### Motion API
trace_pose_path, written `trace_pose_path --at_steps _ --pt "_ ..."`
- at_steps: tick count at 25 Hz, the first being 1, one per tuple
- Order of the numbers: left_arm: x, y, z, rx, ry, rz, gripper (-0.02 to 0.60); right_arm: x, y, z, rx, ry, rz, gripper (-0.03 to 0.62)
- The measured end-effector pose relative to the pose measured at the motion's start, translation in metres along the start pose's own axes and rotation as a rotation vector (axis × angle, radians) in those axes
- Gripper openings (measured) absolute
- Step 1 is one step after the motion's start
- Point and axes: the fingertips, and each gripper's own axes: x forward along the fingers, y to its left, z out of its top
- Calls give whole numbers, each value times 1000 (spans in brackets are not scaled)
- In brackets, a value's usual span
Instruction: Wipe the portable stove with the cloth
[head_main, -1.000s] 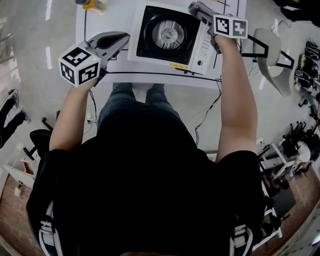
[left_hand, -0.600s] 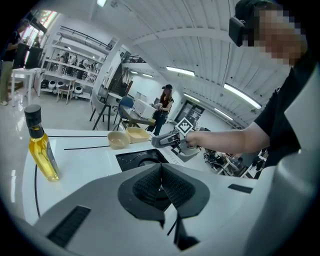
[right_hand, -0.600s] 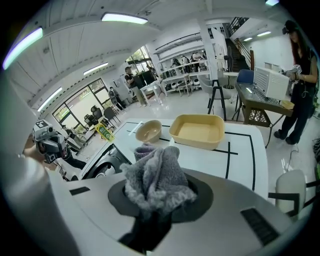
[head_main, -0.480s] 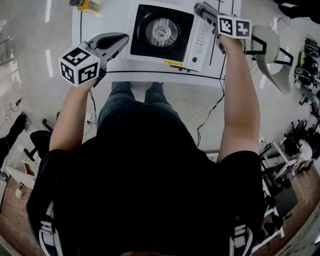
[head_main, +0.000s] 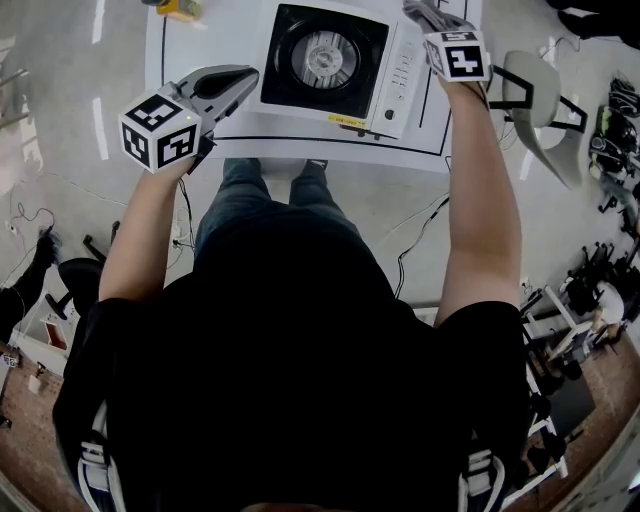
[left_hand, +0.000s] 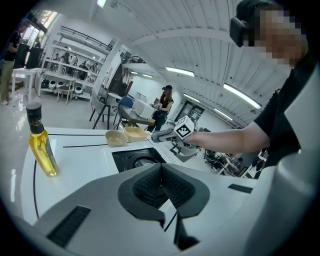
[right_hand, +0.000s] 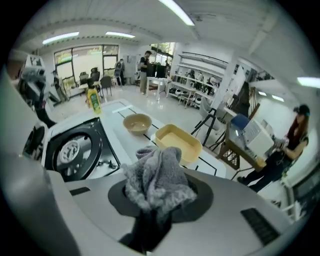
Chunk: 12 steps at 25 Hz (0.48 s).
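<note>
The portable stove (head_main: 335, 60) is white with a black top and a round burner, and it stands on the white table (head_main: 200, 40). My right gripper (right_hand: 155, 200) is shut on a crumpled grey cloth (right_hand: 157, 180). In the head view the right gripper (head_main: 428, 14) hangs over the table just past the stove's right control panel. In its own view the stove (right_hand: 75, 147) lies to the left of the jaws. My left gripper (head_main: 245, 76) is shut and empty, left of the stove near the table's front edge. Its closed pads (left_hand: 161, 175) point toward the burner (left_hand: 142, 161).
A bottle of yellow oil (left_hand: 41, 150) stands at the table's left. Beyond the stove sit a beige bowl (right_hand: 137, 123) and a yellow tray (right_hand: 177, 142). A chair (head_main: 540, 110) stands right of the table. People stand in the background room.
My right gripper has shifted a little farther along the stove's right side and rolled, so its marker cube now faces the head camera squarely. The left gripper has hardly moved.
</note>
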Motion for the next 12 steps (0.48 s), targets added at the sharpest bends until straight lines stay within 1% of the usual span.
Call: trace_pose_path --at_steps 2,5,8,12 --pt "-2 -2 -1 -1 -4 2 21 0 7 -5 -132 44 -40 112" --pt "-5 -5 -4 -2 -7 4 21 -1 26 -12 -286 85 -40 112" --pt "-8 -9 -7 -1 -8 8 21 -8 39 -17 -371 103 -34 112" --pt "-15 -10 -10 -2 -28 30 21 -19 53 -27 -433 132 -21 112"
